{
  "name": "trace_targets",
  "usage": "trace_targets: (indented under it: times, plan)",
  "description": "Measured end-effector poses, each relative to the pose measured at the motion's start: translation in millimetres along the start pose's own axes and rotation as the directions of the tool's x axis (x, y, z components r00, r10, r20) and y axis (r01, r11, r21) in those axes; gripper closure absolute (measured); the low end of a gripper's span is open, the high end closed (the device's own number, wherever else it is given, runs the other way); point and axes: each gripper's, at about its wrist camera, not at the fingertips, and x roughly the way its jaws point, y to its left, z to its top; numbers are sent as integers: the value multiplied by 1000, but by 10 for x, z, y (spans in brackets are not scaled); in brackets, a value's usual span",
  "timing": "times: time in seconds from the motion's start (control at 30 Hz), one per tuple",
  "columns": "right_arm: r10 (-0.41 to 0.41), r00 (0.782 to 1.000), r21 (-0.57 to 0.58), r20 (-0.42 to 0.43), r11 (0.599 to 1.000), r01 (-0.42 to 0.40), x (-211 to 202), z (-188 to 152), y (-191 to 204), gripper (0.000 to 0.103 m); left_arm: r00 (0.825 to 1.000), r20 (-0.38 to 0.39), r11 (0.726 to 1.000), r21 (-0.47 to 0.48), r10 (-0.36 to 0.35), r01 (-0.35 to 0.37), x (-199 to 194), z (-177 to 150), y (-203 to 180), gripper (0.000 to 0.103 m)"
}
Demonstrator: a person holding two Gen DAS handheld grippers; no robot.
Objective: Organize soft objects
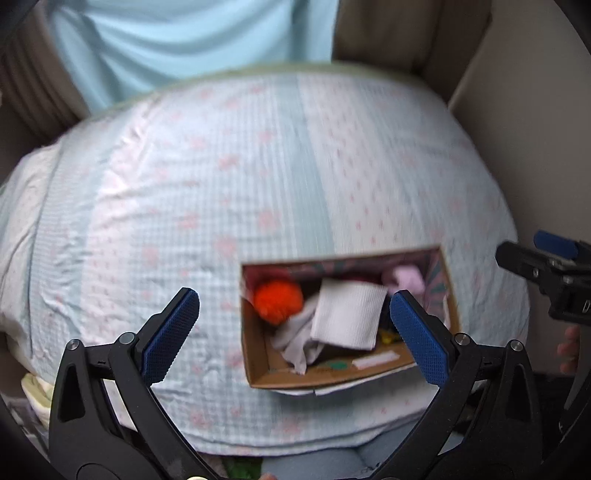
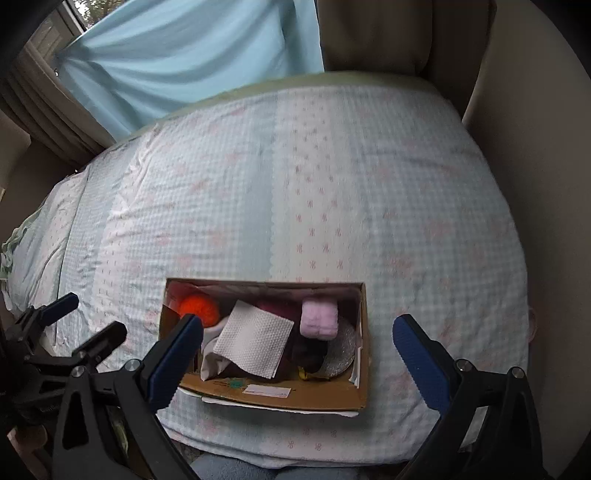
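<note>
Soft, dim daylight fills the room, coming from the far left where a pale blue curtain [image 2: 192, 55] glows over a window [image 2: 79, 14]. Nothing glares; shadows are faint, the deepest pooled inside the cardboard box [image 2: 364, 354] and along the near edge of the bed [image 2: 369, 184]. The left wrist view is smeared by motion, so the bedspread's pattern and the box contents look soft. The right wrist view is sharper. Both views bulge strongly, the bed [image 1: 184, 184] curving like a dome, with black vignetting in the corners.
</note>
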Motion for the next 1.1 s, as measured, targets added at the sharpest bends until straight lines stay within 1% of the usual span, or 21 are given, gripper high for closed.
trace_targets:
  times: [0.07,0.13,0.2,0.27,0.43,0.6,0.7,0.83,0.93,1.1]
  plan:
    - [-18,997,-29,72,999,20,-339,64,72,1,997,81,1000,-27,-8,11,-332,81,61,0]
    - [-38,990,-44,135,998,45,-616,107,121,1,990,138,999,-39,-8,13,-581,158,98,0]
    - [-47,981,-47,187,997,56,-854,130,161,1,981,192,999,-41,9,-2,-826,231,119,0]
    - [-51,971,-46,235,997,64,-1065,143,195,1,968,250,999,-39,25,-16,-1053,269,121,0]
    - [-59,948,-40,313,996,75,-1388,150,212,1,930,365,998,-55,45,-26,-1511,266,123,0]
    - [-86,923,-27,374,994,103,-1580,97,212,1,900,433,997,-72,51,-22,-1771,227,142,0]
    - [-101,912,-21,398,993,119,-1636,77,197,1,888,456,997,-74,67,-38,-1812,197,117,0]
    - [-115,905,-9,409,991,131,-1655,62,167,1,884,462,996,-81,76,-43,-1809,182,82,0]
    - [-118,904,-6,411,991,132,-1664,53,154,1,880,467,995,-78,84,-54,-1808,165,45,0]
    - [-120,902,-4,416,991,134,-1677,51,148,1,879,470,995,-80,84,-52,-1796,148,20,0]
